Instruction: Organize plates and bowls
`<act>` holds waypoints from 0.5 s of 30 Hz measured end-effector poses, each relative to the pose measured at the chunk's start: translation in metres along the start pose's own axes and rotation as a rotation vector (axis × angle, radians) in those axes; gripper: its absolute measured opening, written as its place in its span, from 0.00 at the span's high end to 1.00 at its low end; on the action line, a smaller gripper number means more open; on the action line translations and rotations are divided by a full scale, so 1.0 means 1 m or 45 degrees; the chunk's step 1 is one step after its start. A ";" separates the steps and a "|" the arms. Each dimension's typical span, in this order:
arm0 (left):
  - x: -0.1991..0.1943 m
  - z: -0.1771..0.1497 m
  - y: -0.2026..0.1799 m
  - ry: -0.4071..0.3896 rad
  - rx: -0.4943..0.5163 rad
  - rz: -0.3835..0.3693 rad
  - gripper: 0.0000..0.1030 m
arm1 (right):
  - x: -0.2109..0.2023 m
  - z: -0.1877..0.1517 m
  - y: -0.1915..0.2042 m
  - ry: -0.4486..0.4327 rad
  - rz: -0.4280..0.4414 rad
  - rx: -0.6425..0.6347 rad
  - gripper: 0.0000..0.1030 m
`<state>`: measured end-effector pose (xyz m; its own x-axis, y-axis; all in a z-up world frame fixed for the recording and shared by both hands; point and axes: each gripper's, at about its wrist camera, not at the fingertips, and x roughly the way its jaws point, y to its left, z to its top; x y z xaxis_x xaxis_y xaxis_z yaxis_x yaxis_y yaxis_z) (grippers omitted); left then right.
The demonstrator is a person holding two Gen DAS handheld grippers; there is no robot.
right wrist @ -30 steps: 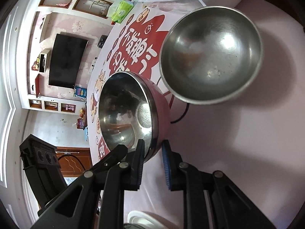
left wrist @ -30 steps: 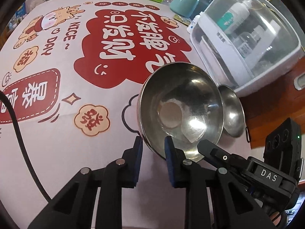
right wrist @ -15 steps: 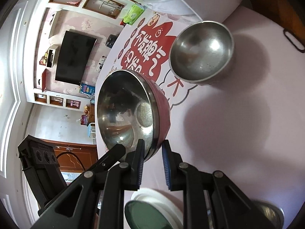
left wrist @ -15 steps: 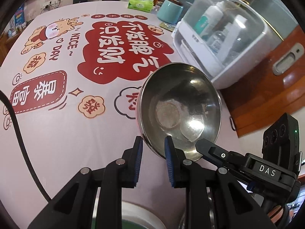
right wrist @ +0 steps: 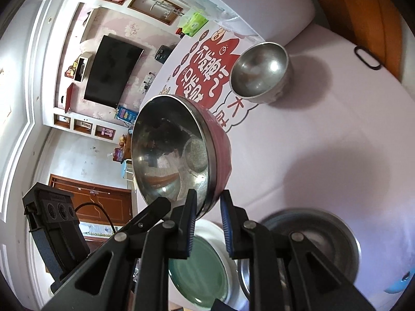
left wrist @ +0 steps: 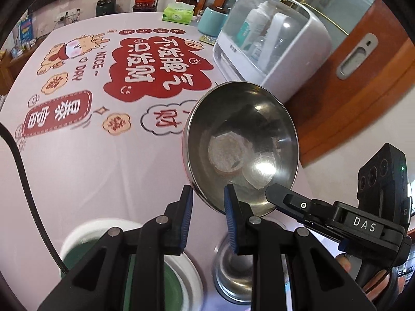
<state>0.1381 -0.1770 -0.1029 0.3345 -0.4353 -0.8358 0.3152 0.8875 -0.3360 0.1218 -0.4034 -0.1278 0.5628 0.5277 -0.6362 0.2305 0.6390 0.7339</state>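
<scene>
Left wrist view: left gripper (left wrist: 208, 202) pinches near rim of the red-sided steel bowl (left wrist: 241, 145), which is lifted & tilted above the tablecloth (left wrist: 90, 160). Right gripper (left wrist: 275, 194) comes in from the right w/ a finger reaching over the same bowl's rim. Below the bowl, towards the camera: green plate (left wrist: 124, 267) w/ white rim on the left, steel dish (left wrist: 233, 272) just right of it, both blurred. White sterilizer box (left wrist: 272, 39) beyond the bowl.

Right wrist view: right gripper (right wrist: 207, 207) clamps red-sided steel bowl (right wrist: 176, 153) rim, pads on either side of the wall; left gripper's finger (right wrist: 153, 210) on the rim beside it. Small steel bowl (right wrist: 259, 72) sits on the cloth well beyond the held bowl. Nearer the camera than the held bowl: green plate (right wrist: 197, 269), steel dish (right wrist: 319, 235) to its right.
</scene>
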 end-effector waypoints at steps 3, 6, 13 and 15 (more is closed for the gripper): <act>-0.004 -0.014 -0.009 -0.003 -0.016 -0.009 0.78 | -0.012 -0.009 -0.006 0.010 -0.004 -0.016 0.83; -0.009 -0.030 -0.018 -0.008 -0.029 -0.018 0.78 | -0.023 -0.016 -0.011 0.024 -0.013 -0.032 0.83; -0.014 -0.062 -0.041 0.014 -0.043 -0.035 0.75 | -0.045 -0.035 -0.023 0.067 -0.042 -0.075 0.83; -0.014 -0.072 -0.047 0.021 -0.047 -0.039 0.73 | -0.050 -0.040 -0.025 0.081 -0.051 -0.085 0.83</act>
<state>0.0548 -0.2018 -0.1063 0.3106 -0.4599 -0.8318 0.2918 0.8790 -0.3770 0.0563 -0.4230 -0.1241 0.5021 0.5341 -0.6801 0.1975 0.6949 0.6915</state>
